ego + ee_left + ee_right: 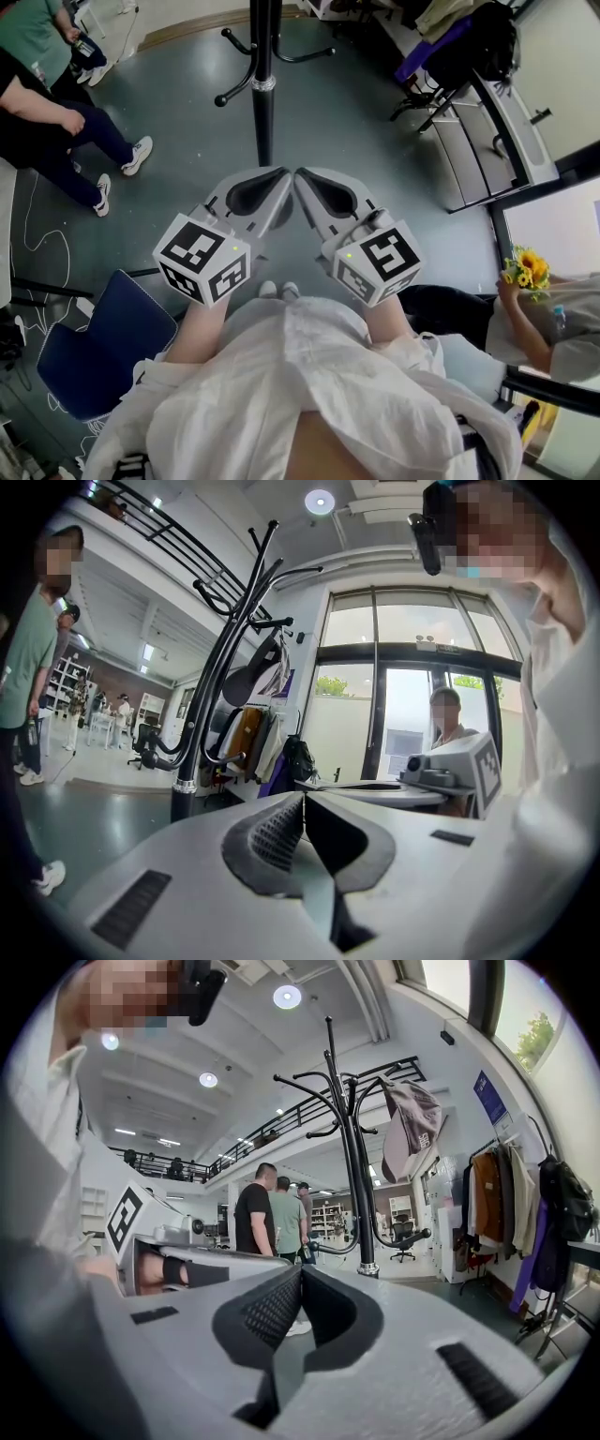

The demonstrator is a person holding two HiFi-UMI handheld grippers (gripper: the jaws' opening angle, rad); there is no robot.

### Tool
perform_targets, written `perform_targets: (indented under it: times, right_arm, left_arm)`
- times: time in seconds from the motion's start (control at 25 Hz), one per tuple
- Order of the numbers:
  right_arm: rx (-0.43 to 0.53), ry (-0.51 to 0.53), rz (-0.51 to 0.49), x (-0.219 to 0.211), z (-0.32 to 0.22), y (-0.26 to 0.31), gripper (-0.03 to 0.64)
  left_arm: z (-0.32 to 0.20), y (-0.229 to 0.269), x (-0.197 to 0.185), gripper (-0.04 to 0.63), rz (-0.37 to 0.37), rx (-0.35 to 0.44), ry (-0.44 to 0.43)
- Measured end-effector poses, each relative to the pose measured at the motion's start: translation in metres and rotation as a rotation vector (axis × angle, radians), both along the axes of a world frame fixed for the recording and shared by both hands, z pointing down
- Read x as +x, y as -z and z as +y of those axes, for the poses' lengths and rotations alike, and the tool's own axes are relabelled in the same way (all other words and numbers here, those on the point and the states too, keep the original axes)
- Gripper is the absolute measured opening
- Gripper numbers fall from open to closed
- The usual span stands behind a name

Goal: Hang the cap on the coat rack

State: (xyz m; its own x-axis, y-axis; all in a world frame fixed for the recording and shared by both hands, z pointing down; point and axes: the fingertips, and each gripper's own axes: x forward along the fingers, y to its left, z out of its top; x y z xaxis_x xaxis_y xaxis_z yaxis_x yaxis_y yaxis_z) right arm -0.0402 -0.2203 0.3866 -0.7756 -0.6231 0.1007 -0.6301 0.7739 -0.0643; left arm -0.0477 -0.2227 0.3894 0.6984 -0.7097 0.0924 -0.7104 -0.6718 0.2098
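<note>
Left gripper [279, 176] sits just left of centre in the head view, its two jaws pressed together with nothing between them. Its own view shows the same: left gripper [303, 801] has its ribbed pads meeting at the tips and is empty. At the upper left of the head view a seated person in dark trousers [47, 141] is on the grey floor [356, 122], and a blue chair [94, 347] is at the lower left.

At top centre of the head view the black pole of the coat rack [263, 103] rises from the floor, straight ahead of both grippers. In the left gripper view the coat rack [192, 752] stands left of centre.

Just right of centre in the head view, the right gripper [302, 176] has its jaws together too, its tip nearly touching the left one's. Its own view confirms that the right gripper [300, 1274] is closed and carries nothing. In that view the coat rack [352, 1176] stands at centre, and the cap [410, 1124] hangs from one of its upper arms, right of the pole, well apart from both grippers. Hanging garments [487, 1194] are at the far right. At the right edge of the head view a person holds yellow flowers [525, 267].
</note>
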Motion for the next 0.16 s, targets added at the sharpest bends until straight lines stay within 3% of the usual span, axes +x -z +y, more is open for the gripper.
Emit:
perform_targets:
  times: [0.16]
  right_arm:
    - [0.0, -0.003, -0.001, 0.0001, 0.0001, -0.0009, 0.003]
  left_arm:
    - [0.0013, 0.0003, -0.0007, 0.015, -0.006, 0.0, 0.003]
